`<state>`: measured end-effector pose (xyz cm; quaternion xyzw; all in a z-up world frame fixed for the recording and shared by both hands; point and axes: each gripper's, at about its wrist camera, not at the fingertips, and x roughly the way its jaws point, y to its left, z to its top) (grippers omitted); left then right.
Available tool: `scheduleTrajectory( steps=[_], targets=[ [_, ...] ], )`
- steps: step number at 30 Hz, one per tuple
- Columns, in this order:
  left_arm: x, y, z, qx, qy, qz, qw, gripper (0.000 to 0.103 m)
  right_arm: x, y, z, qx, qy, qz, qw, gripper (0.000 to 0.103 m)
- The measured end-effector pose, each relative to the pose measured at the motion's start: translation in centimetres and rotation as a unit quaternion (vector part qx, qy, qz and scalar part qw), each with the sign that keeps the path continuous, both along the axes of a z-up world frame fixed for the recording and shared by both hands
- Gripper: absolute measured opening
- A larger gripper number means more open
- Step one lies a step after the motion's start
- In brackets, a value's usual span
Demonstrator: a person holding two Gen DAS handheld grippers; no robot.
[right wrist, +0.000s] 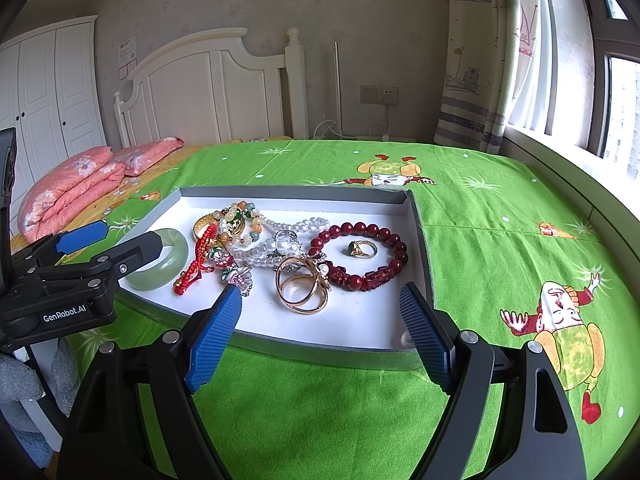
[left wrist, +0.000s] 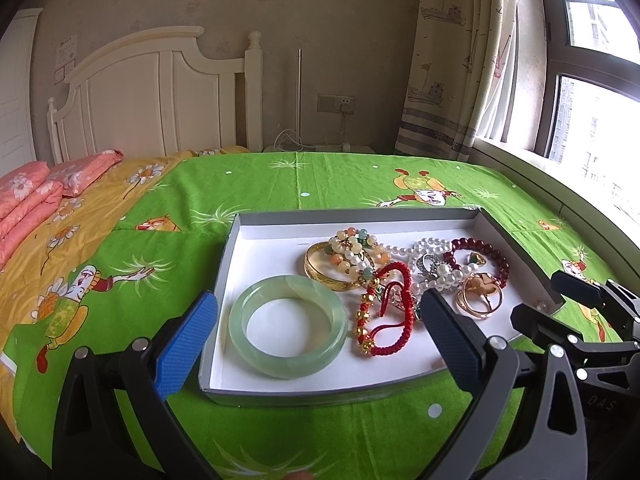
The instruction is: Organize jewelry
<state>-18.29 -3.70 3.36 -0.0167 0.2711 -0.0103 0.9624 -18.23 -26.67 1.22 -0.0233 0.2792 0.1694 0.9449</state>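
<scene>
Both grippers — left gripper [left wrist: 316, 322] and right gripper [right wrist: 320, 312] — hover spread apart, holding nothing. At twelve o'clock lies the shallow grey-rimmed white tray [left wrist: 280, 394] of tangled jewelry; the pale green jade bangle [left wrist: 287, 326] sits apart at nine — grabbing the red braided cord bracelet [left wrist: 382, 312] could drag snagged pearls out.

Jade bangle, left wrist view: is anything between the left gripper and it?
Nothing visible. The jade bangle lies alone at the tray's near left end, framed by the open left gripper. Only the tray's low front wall sits below the approach. The red cord bracelet lies beside it.
</scene>
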Motion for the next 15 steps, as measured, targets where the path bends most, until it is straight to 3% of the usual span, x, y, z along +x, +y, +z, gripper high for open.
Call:
scheduleTrajectory(
  steps=[4, 8, 12, 15],
  targets=[
    [-1.0, -0.6, 0.3, 0.026, -0.019, 0.015, 0.9994, 0.100, -0.2, -0.1, 0.1, 0.004, -0.004, 0.002, 1.000, 0.078],
    [-1.9, -1.6, 0.0, 0.070, -0.004, 0.030, 0.9971, 0.100, -0.4, -0.1, 0.2, 0.006, -0.010, 0.006, 1.000, 0.079],
    [-2.9, -1.3, -0.7, 0.033, 0.023, 0.022, 0.9989, 0.100, -0.5, -0.2, 0.3, 0.009, -0.015, 0.007, 1.000, 0.080],
    [-3.8, -1.4, -1.1, 0.046, 0.019, 0.047, 0.9977, 0.100, -1.1, -0.6, 0.5, 0.017, -0.022, 0.011, 1.000, 0.082]
  ],
)
